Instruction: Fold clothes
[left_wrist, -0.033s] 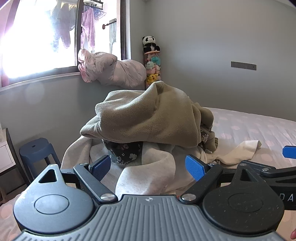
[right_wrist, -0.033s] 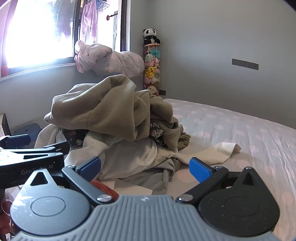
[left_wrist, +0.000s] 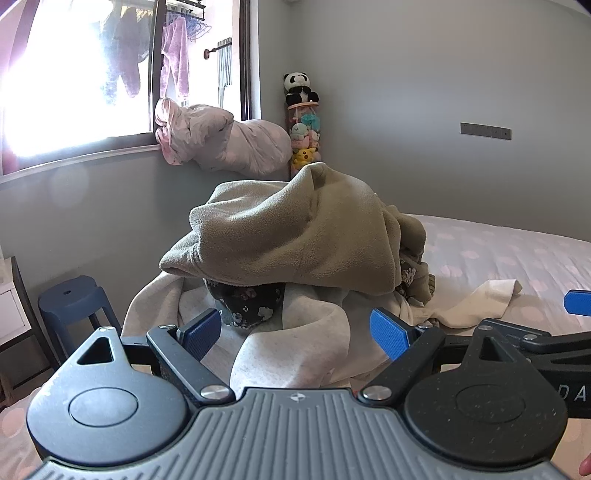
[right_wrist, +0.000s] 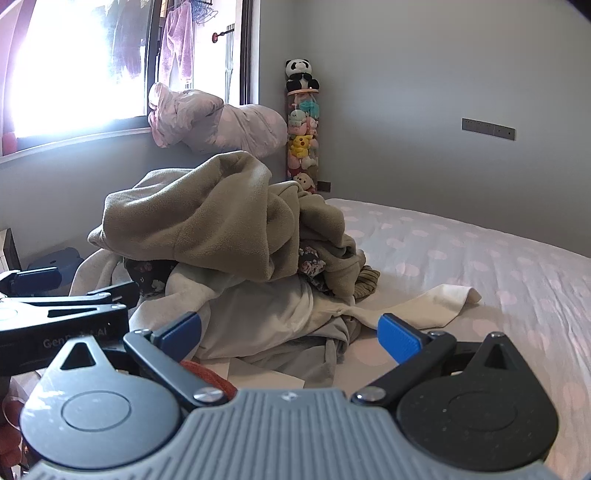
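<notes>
Left wrist view: my left gripper (left_wrist: 295, 330) has its blue-padded jaws spread wide with nothing pinched; a fold of the pale grey sweatshirt (left_wrist: 295, 343) lies just ahead between them, not pressed. That sweatshirt lies at the bottom of the heap of clothes (left_wrist: 295, 258) on the polka-dot bedsheet (left_wrist: 498, 258), under a dark floral garment (left_wrist: 247, 302) and an olive-green fleece top (left_wrist: 288, 236). Only this view shows the dark blue plastic stool (left_wrist: 70, 306) whole, beside the bed. One blue pad of my right gripper (left_wrist: 578, 302) enters at the right edge.

Right wrist view: my right gripper (right_wrist: 290, 332) is likewise spread wide and holds nothing, short of the heap (right_wrist: 229, 236). Here I see what the other view hides: an orange-red cloth (right_wrist: 210, 376) just under the gripper's left finger, a white sleeve (right_wrist: 436, 302) trailing across the sheet, and a brownish knit piece (right_wrist: 367, 282) at the heap's right foot. My left gripper's black body (right_wrist: 62, 317) crosses the left edge.
</notes>
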